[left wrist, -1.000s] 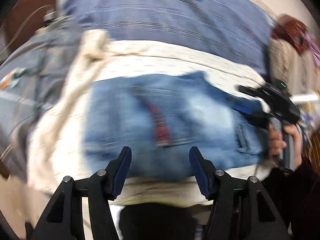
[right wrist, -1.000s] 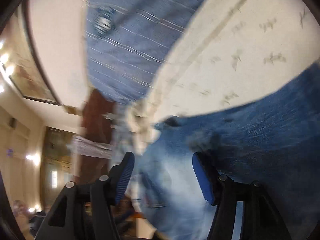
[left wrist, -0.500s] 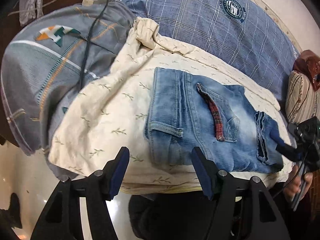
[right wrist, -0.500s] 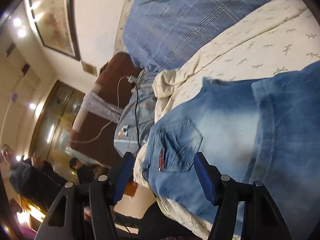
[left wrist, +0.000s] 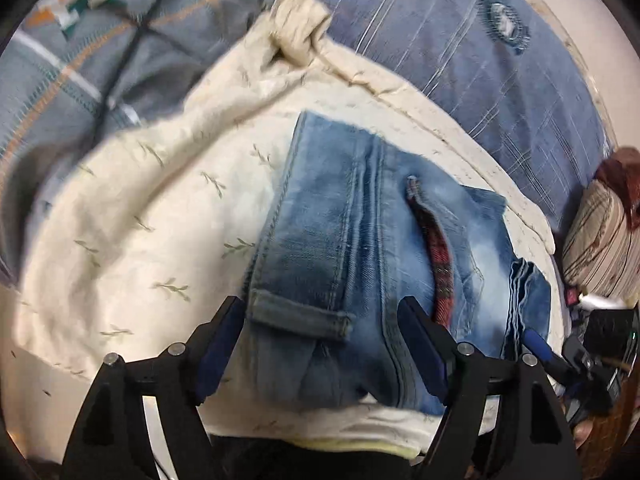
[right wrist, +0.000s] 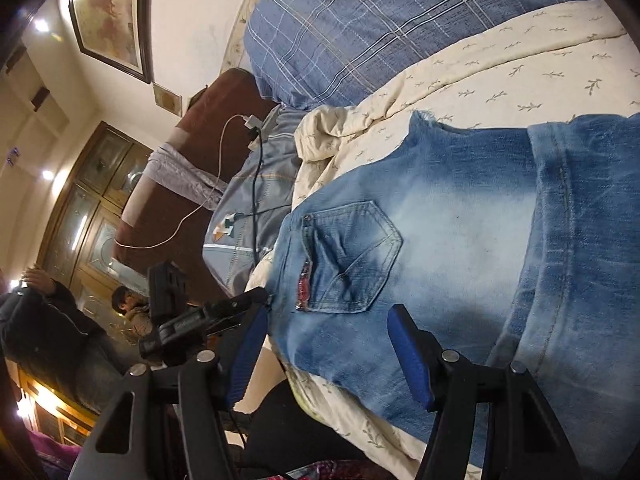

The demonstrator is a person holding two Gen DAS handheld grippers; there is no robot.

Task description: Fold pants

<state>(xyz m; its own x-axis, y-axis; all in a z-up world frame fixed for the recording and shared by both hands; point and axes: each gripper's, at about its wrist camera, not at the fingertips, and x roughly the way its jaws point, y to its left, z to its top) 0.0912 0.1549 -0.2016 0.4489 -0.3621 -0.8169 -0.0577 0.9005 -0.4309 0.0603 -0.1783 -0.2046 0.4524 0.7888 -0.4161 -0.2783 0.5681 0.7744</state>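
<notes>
Faded blue jeans (left wrist: 360, 248) lie folded into a compact stack on a cream leaf-print blanket (left wrist: 132, 216); a hem cuff and a red plaid pocket lining show. My left gripper (left wrist: 320, 344) is open and empty, its jaws standing over the near edge of the jeans. In the right wrist view the jeans (right wrist: 460, 232) show a back pocket, and my right gripper (right wrist: 324, 348) is open and empty above their near edge. The right gripper also shows at the far right of the left wrist view (left wrist: 560, 360), and the left gripper shows in the right wrist view (right wrist: 224, 308).
A blue plaid pillow (left wrist: 460, 40) lies behind the blanket, and a grey pillow (left wrist: 80, 60) with a black cable is at the left. A striped cushion (left wrist: 592, 240) sits at the right. A brown headboard (right wrist: 180, 168), charger cables and several people (right wrist: 48, 320) show beyond the bed.
My left gripper has moved in closer over the jeans' near edge. The right gripper has shifted closer to the jeans. Both stay open; the jeans have not moved.
</notes>
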